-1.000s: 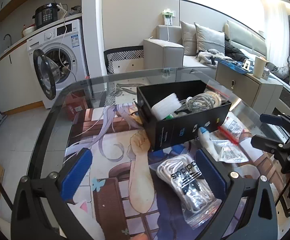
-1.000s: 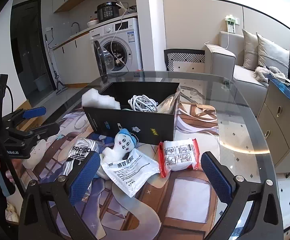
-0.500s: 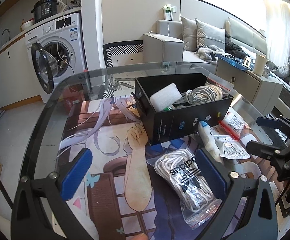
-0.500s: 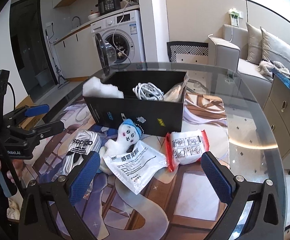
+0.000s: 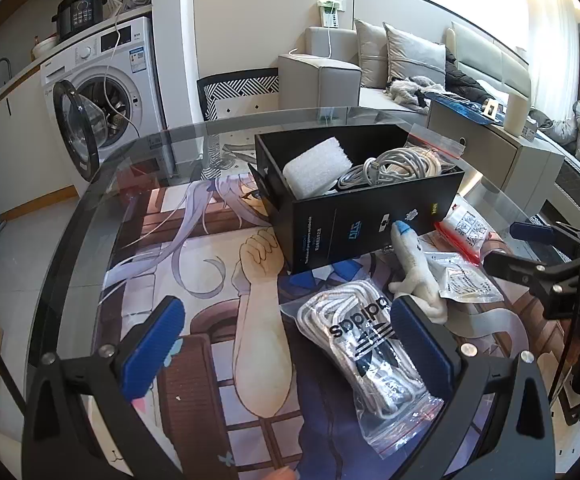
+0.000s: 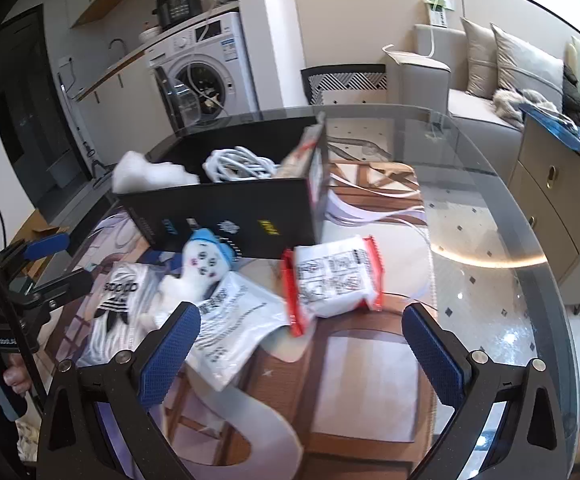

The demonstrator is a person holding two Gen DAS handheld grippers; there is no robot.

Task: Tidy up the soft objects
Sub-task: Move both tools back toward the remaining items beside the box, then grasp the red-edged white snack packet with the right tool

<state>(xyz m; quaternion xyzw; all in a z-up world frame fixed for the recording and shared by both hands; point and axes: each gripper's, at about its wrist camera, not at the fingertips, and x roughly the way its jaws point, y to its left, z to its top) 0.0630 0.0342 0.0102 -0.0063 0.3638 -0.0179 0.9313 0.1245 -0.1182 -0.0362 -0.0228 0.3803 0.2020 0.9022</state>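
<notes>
Both claws, left [image 5: 285,340] and right [image 6: 302,344], gape wide and empty. Before the right lies a red-edged packet [image 6: 334,278] by the black box [image 6: 225,212], mid-table: light, squashy, slippery film; best pinched across its middle

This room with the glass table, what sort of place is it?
Most likely a small flat's open living area: a washing machine with its door open stands under a counter, a grey sofa with cushions sits beyond the glass table.
</notes>
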